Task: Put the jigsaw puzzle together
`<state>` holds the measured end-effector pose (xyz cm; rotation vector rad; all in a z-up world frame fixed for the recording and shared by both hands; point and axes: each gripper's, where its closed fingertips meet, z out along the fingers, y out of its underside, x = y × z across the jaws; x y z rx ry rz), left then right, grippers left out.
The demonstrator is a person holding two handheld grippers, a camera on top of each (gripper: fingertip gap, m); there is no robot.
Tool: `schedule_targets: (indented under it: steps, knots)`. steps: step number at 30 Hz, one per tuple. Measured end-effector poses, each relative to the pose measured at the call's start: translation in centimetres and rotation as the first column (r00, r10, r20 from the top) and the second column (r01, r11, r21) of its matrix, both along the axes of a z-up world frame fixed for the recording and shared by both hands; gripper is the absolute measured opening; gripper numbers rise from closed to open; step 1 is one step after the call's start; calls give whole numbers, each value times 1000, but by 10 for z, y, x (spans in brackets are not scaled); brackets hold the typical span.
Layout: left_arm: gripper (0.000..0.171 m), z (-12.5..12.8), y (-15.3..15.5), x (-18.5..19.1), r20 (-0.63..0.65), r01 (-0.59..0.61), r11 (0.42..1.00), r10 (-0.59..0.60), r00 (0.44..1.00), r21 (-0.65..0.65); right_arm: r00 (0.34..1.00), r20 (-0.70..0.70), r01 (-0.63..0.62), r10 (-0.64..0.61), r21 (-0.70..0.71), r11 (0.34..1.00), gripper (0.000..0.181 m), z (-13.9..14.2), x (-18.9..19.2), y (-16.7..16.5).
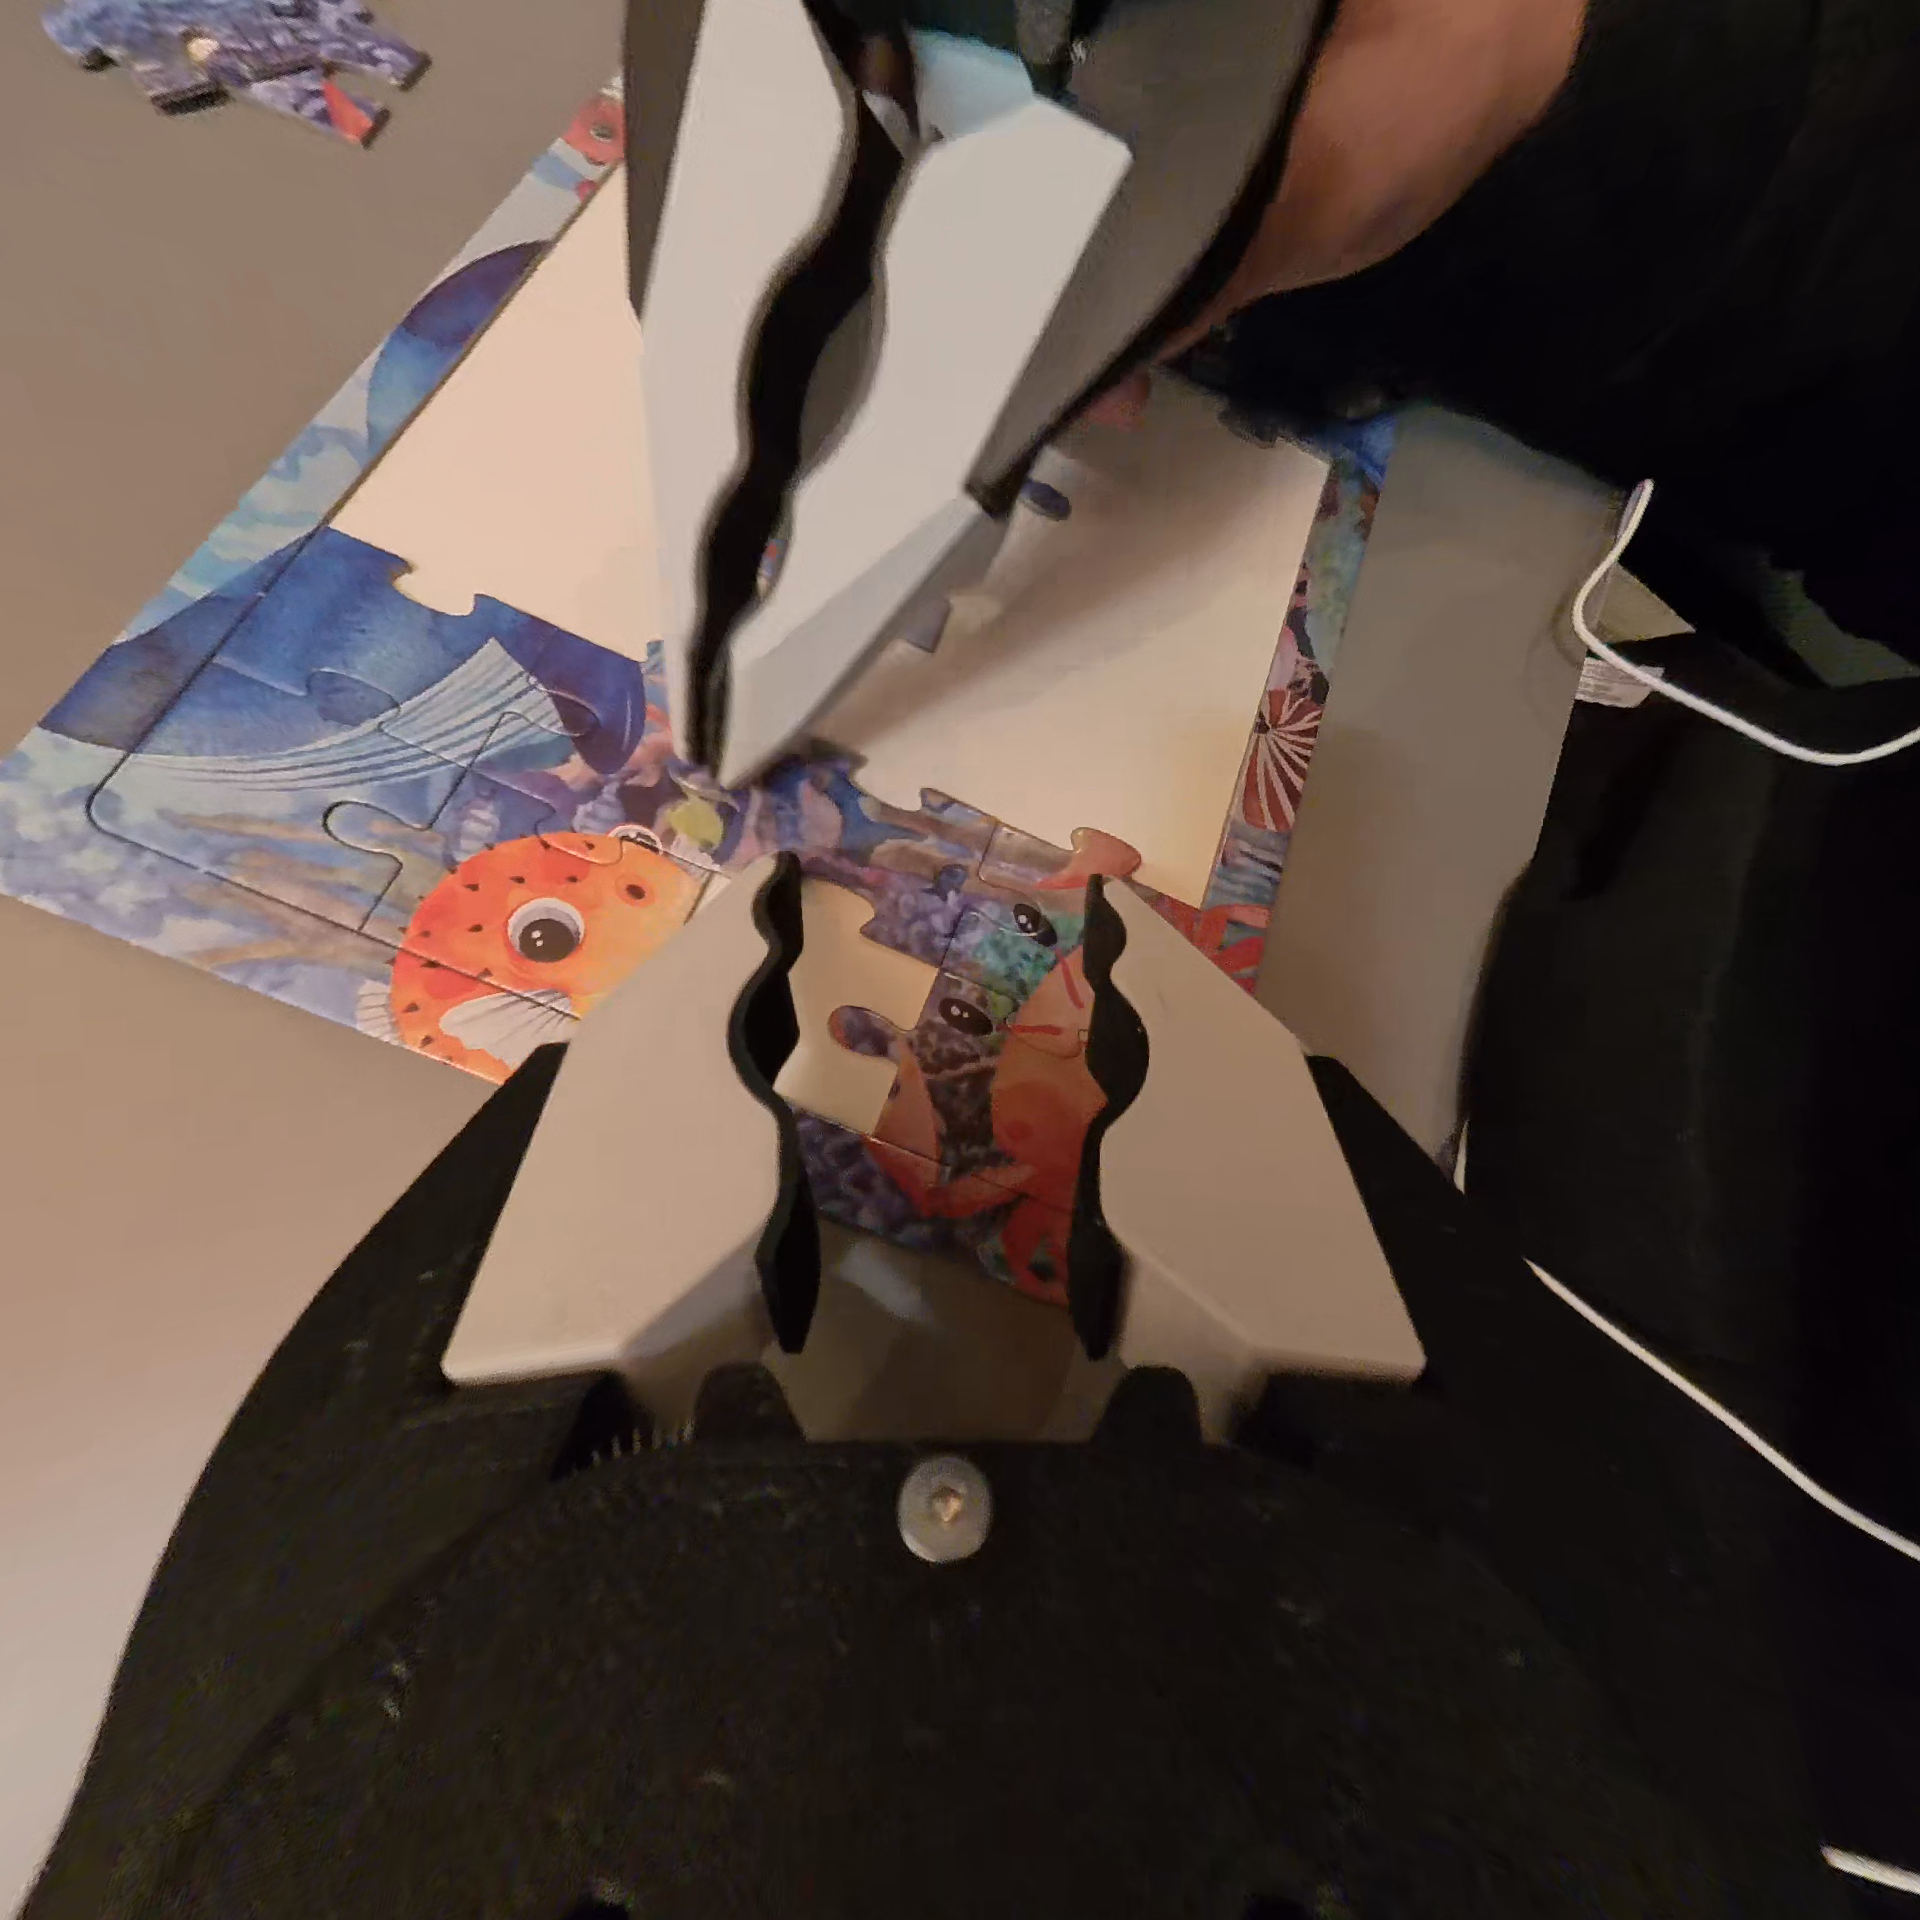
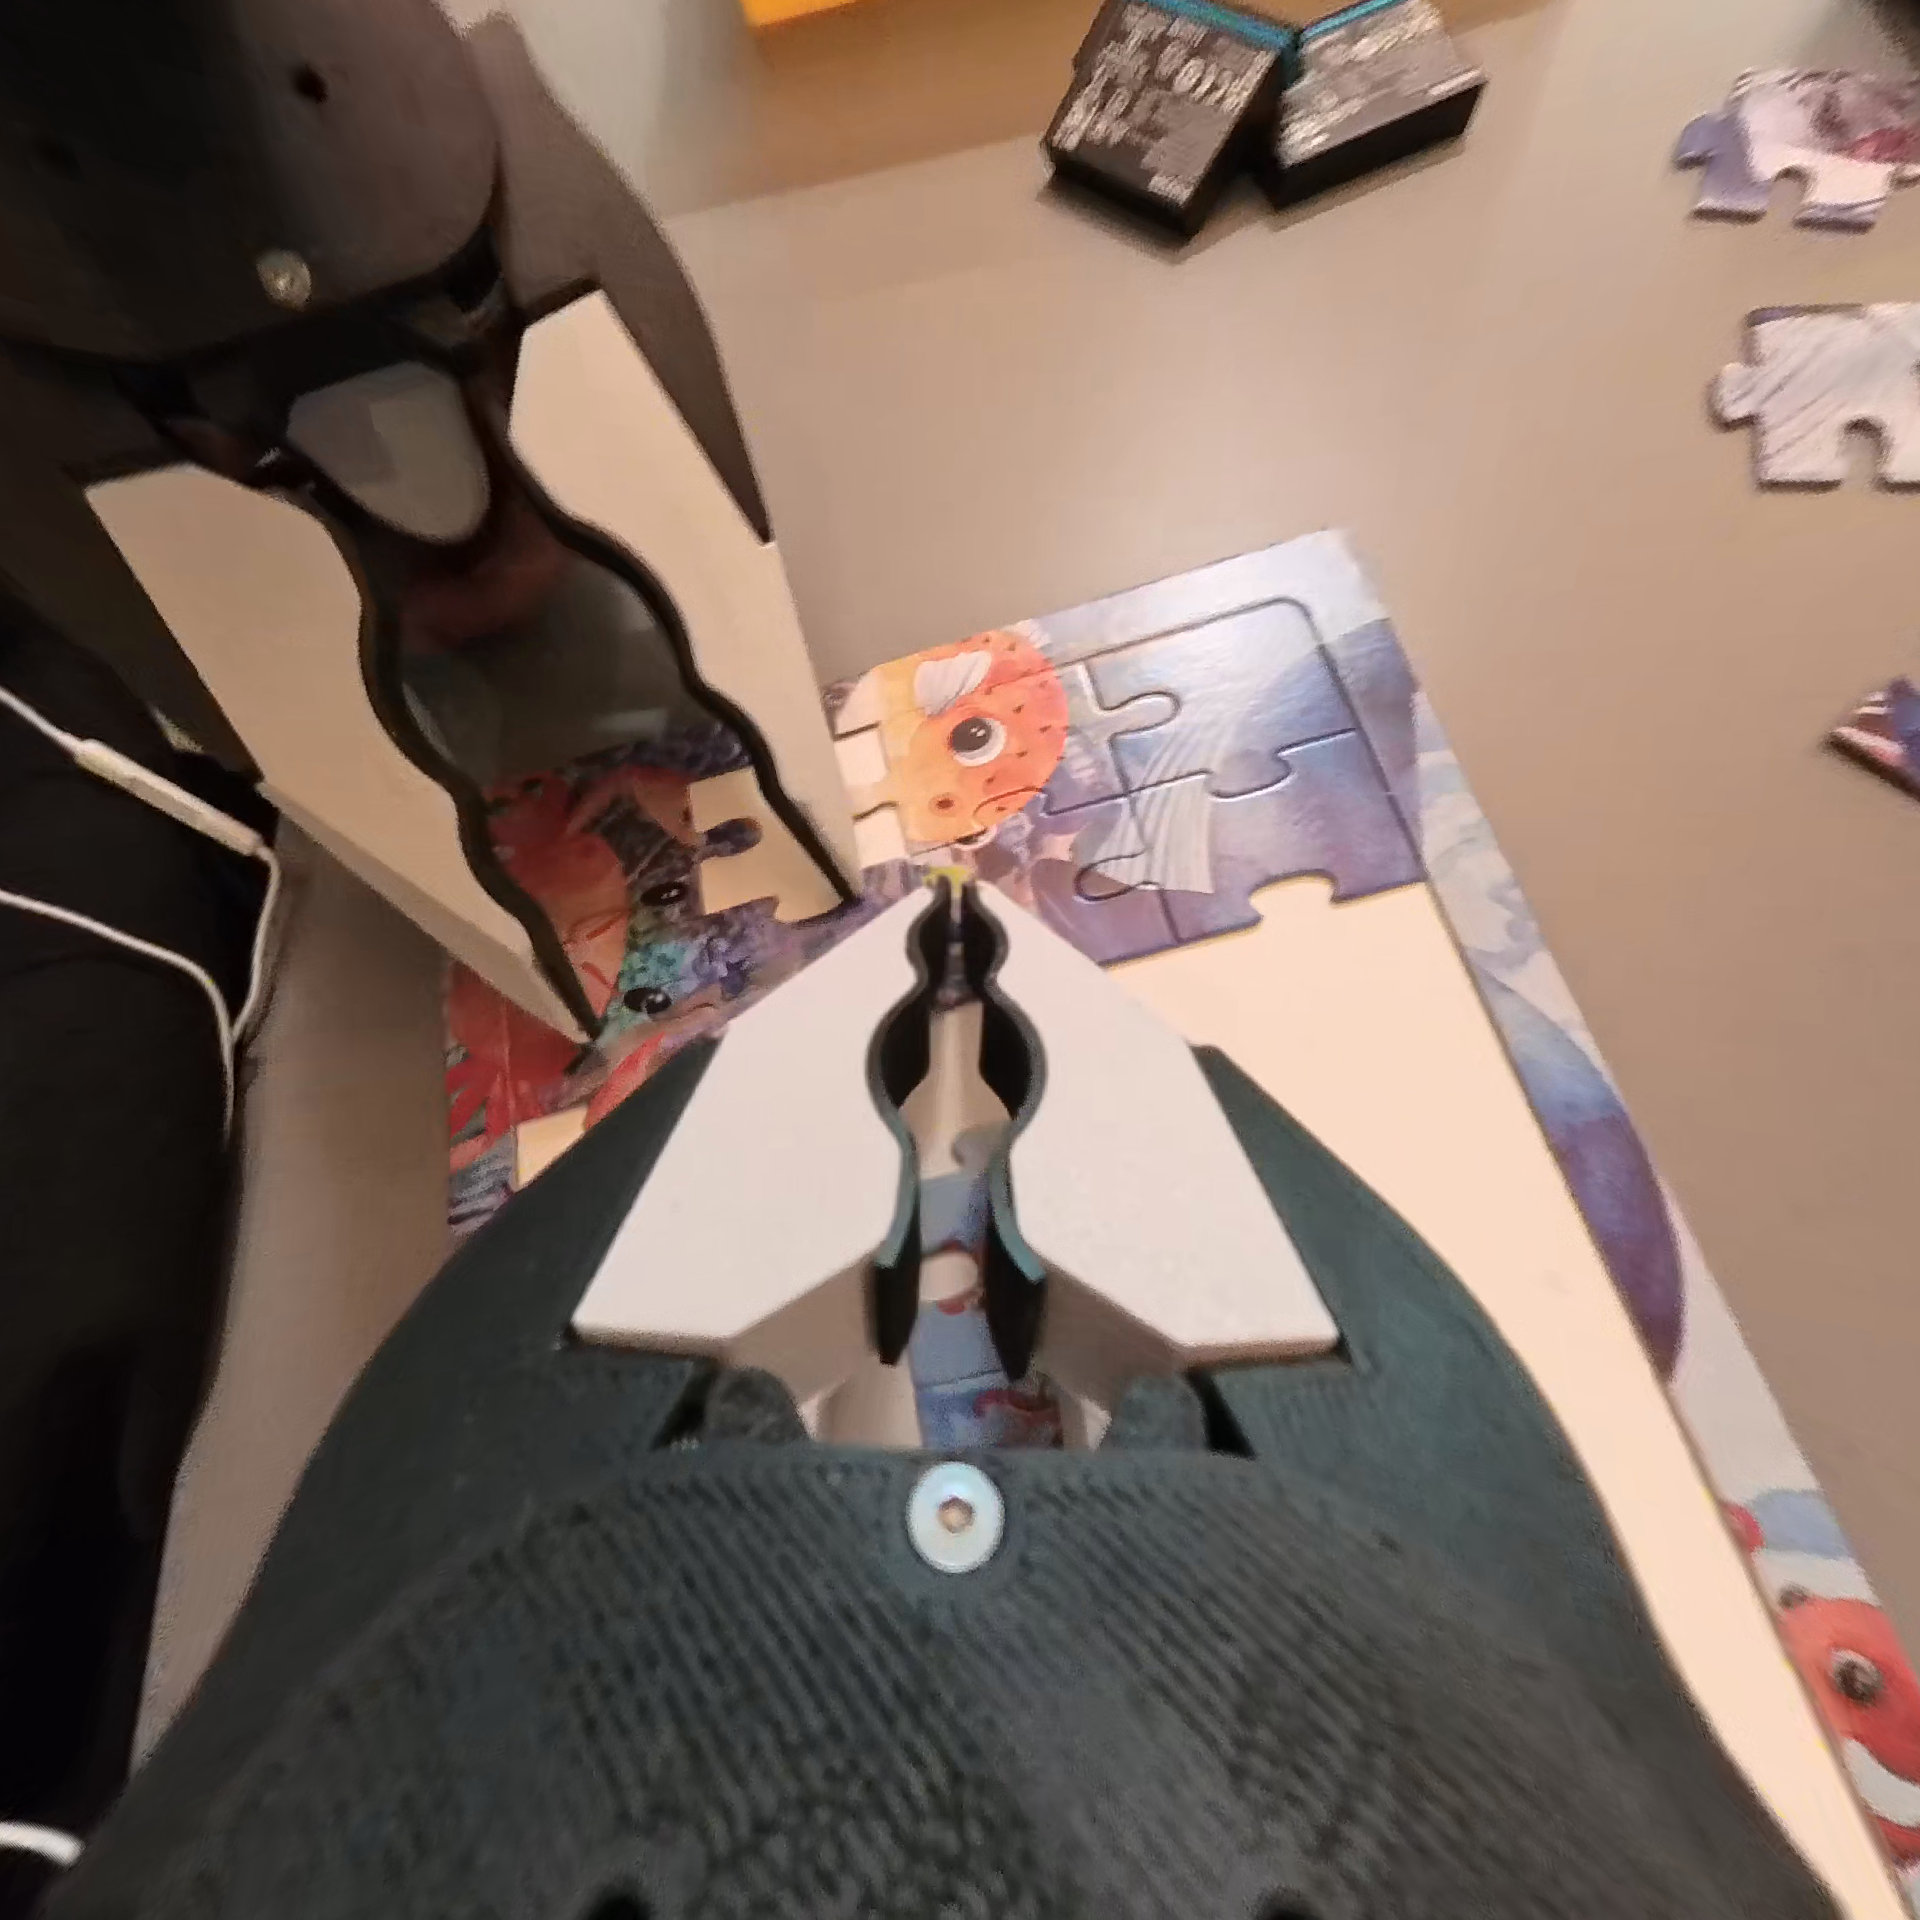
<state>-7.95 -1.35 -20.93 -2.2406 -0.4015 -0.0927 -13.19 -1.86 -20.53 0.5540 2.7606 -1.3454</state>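
The jigsaw board (image 1: 1143,644) lies on the table, its cream base partly filled along one edge with joined pieces, among them an orange pufferfish (image 1: 540,935) and a blue whale. My right gripper (image 1: 717,764) comes down from above, shut, with its tips touching a blue-purple piece (image 1: 831,810) next to the pufferfish. My left gripper (image 1: 935,904) is open just above the board, over orange and purple pieces (image 1: 966,1039) near the board's corner. In the right wrist view the right gripper (image 2: 951,894) is shut at the pufferfish (image 2: 977,727), and the left gripper (image 2: 717,956) is open beside it.
Loose puzzle pieces lie on the table off the board (image 1: 239,62), and three at the right (image 2: 1808,145) (image 2: 1829,405) (image 2: 1881,748). Two black boxes (image 2: 1164,114) stand at the far edge. A person's arm (image 1: 1455,156) and black clothing with a white cord fill the right side.
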Motion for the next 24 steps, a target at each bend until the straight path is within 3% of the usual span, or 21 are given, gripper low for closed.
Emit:
schedule_targets:
  steps: [13,20,24]
  knots:
    - [44,-2,-1,4,52,18,1000,-18,998,4,992,-126,27,-12,117,993,0,-6,-11,6]
    - [47,4,0,9,65,56,997,-59,996,45,997,-80,0,8,92,996,0,-5,-6,4]
    - [44,27,-11,-31,-66,-86,986,96,993,140,996,-91,-13,21,90,996,0,-5,-3,2]
